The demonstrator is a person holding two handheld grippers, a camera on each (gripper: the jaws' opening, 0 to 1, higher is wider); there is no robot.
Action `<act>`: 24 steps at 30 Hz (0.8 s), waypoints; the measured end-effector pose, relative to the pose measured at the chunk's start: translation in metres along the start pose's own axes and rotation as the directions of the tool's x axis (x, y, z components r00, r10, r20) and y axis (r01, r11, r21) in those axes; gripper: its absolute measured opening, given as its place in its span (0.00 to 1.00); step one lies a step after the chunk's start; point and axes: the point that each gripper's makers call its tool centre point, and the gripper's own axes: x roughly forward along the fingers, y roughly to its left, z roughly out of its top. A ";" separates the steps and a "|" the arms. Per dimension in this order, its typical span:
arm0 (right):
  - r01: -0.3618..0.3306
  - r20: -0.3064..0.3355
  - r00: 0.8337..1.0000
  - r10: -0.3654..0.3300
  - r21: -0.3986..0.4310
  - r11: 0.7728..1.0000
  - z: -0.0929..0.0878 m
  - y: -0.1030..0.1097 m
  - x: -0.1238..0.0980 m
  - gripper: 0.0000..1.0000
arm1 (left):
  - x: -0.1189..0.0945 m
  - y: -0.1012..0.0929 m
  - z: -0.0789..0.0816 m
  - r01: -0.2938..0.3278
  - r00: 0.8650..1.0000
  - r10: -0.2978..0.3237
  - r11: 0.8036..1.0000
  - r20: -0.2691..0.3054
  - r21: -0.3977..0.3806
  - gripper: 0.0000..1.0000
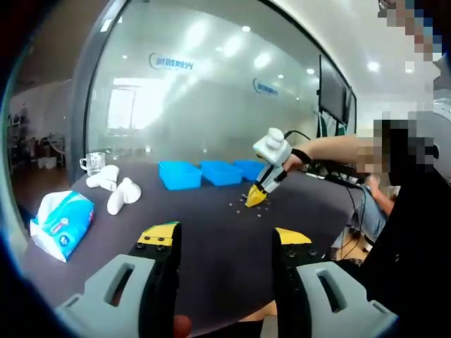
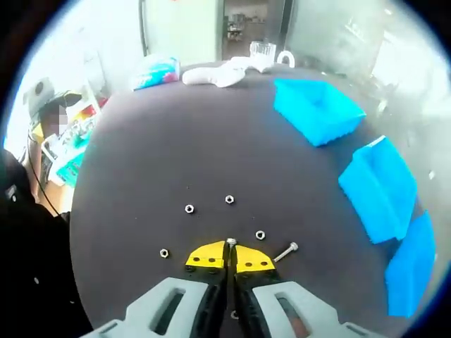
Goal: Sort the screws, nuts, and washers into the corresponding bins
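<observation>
Spanning the room – dark table, 3 bins.

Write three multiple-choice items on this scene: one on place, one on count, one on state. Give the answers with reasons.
1. Where are the loose nuts?
A. in a bin
B. on the dark table
C. in the glass

2. How many blue bins stand on the table?
A. one
B. three
C. five

3. How is the right claw?
A. wide open
B. shut on a small part
C. shut on a bin's rim

Answers: 1 B, the nuts lie scattered before the claw; 2 B, three bins in a row; 3 B, its tips meet on a small silver part.
</observation>
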 end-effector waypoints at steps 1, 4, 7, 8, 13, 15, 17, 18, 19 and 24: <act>0.000 0.000 1.000 0.000 0.001 1.000 0.000 0.000 0.000 0.00 | 0.000 0.000 0.001 -0.001 1.000 0.001 1.000 0.001 0.002 0.51; -0.002 0.002 1.000 0.002 0.001 1.000 0.000 0.001 -0.001 0.00 | -0.001 0.000 0.002 -0.003 1.000 0.003 1.000 0.006 0.002 0.51; -0.006 0.014 1.000 0.006 0.001 1.000 0.002 0.004 -0.004 0.00 | -0.002 0.000 0.003 -0.006 1.000 0.006 1.000 0.009 0.002 0.51; -0.007 0.021 1.000 0.007 0.002 1.000 0.002 0.004 -0.006 0.00 | -0.002 0.000 0.003 -0.007 1.000 0.007 1.000 0.010 0.003 0.51; -0.004 0.051 0.999 0.004 0.014 1.000 0.004 0.005 -0.012 0.00 | -0.001 -0.002 0.005 -0.002 1.000 0.002 1.000 0.012 0.008 0.51; -0.002 0.075 0.997 0.000 0.028 1.000 0.006 0.005 -0.017 0.00 | -0.001 -0.003 0.006 -0.001 1.000 0.000 1.000 0.014 0.009 0.51; 0.001 0.105 0.994 -0.006 0.046 0.999 0.007 0.005 -0.023 0.00 | -0.001 -0.003 0.008 -0.002 1.000 0.002 1.000 0.017 0.010 0.51; 0.002 0.116 0.993 -0.008 0.050 0.999 0.007 0.005 -0.026 0.00 | -0.001 -0.002 0.008 -0.003 1.000 0.003 1.000 0.018 0.010 0.51; 0.009 0.135 0.991 -0.017 0.060 0.998 0.008 0.004 -0.029 0.00 | -0.001 -0.002 0.009 -0.004 1.000 0.004 1.000 0.019 0.012 0.51; 0.025 0.275 0.959 -0.060 0.130 0.991 0.017 -0.009 -0.058 0.00 | 0.000 -0.002 0.014 -0.007 1.000 0.007 1.000 0.028 0.015 0.51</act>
